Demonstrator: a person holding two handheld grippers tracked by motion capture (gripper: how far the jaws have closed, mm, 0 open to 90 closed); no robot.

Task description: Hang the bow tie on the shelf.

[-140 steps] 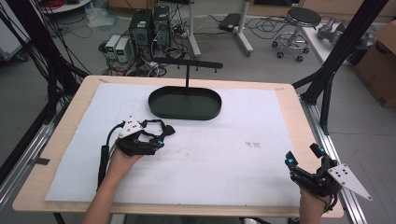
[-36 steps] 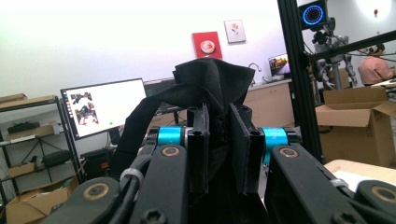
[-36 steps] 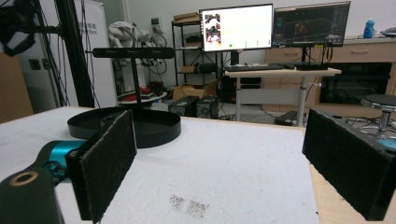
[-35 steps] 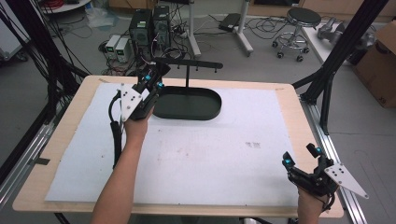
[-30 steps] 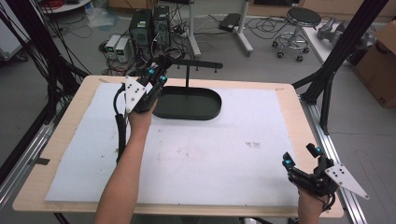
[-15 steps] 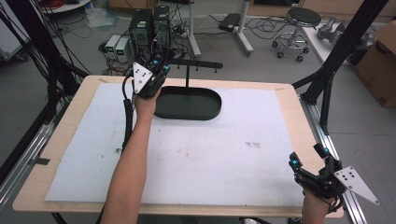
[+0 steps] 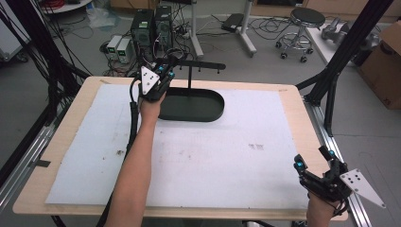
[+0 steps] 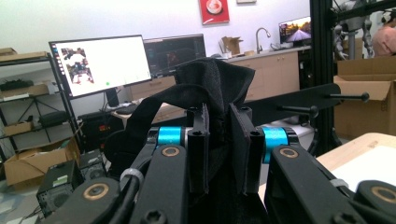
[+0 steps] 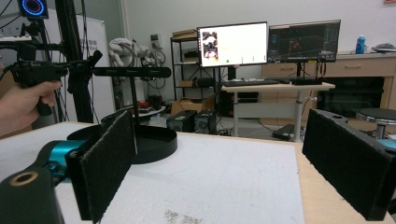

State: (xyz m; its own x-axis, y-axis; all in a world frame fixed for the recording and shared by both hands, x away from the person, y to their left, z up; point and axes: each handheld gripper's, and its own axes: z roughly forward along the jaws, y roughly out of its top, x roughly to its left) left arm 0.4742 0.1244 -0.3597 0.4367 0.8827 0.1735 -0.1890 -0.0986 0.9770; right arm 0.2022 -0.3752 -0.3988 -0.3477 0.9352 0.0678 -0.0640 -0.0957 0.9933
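A black stand has an oval base (image 7: 191,105) at the back of the table and a horizontal bar with pegs (image 7: 201,65) on a thin post. My left gripper (image 7: 168,71) is raised at the bar's left end. Its jaws are shut on a piece of black fabric (image 8: 212,81) that bulges above the pads (image 8: 240,140), with the bar (image 8: 299,100) just behind. My right gripper (image 7: 314,161) rests near the table's front right corner, open and holding nothing. From the right gripper view (image 9: 219,158) I see the stand's bar (image 9: 130,71), its base (image 9: 154,140) and the left hand (image 9: 23,102).
A white sheet (image 7: 213,151) covers most of the wooden table (image 7: 302,123). Black frame posts (image 7: 340,61) stand at the back right and left. Computer towers (image 7: 151,23), a stool (image 7: 305,19) and a cardboard box (image 7: 383,66) are on the floor beyond.
My left gripper has lifted from the table's left middle and moved away to the bar's left end, shut on the black fabric. The right gripper has shifted only slightly.
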